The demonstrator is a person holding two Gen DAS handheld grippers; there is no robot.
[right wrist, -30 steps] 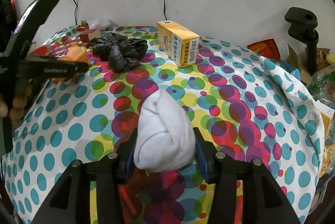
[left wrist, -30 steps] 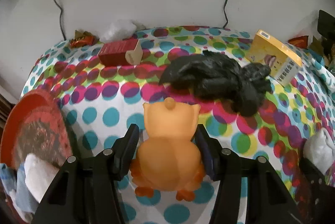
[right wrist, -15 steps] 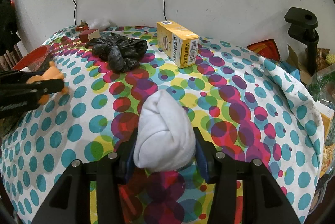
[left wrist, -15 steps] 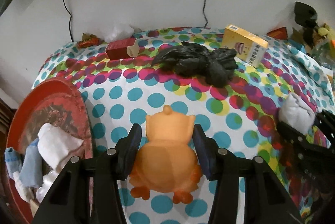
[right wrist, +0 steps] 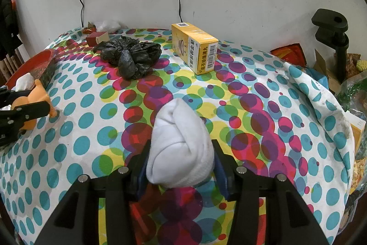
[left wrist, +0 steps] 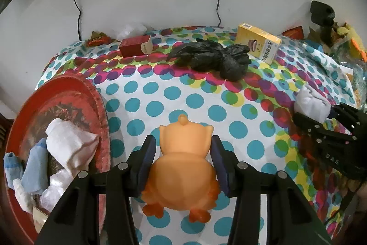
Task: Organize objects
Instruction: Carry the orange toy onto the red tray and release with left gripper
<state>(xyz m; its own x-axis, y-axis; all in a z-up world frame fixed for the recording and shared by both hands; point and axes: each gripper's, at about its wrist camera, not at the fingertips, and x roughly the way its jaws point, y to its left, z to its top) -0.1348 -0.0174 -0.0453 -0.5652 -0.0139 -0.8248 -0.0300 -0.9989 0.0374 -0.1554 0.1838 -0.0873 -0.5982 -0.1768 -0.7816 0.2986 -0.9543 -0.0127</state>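
Observation:
My left gripper [left wrist: 183, 153] is shut on an orange rubber toy animal [left wrist: 183, 167] and holds it over the polka-dot tablecloth, just right of a red tray [left wrist: 68, 96]. The toy also shows in the right wrist view [right wrist: 34, 98]. My right gripper [right wrist: 180, 158] is shut on a rolled white sock [right wrist: 181, 146] near the table's middle front; the sock also shows in the left wrist view [left wrist: 309, 105] at the far right. The red tray holds white and blue cloths [left wrist: 66, 144].
A black plastic bag [left wrist: 213, 57], a yellow box [left wrist: 259, 43] and a small red box [left wrist: 135, 48] lie near the back wall. A snack wrapper [left wrist: 96, 41] lies at the back left. A black clamp stand [right wrist: 332, 38] and clutter sit at the right edge.
My left gripper has drawn back and to the left with the orange toy, bringing the red tray more into view. My right gripper and the sock have stayed still.

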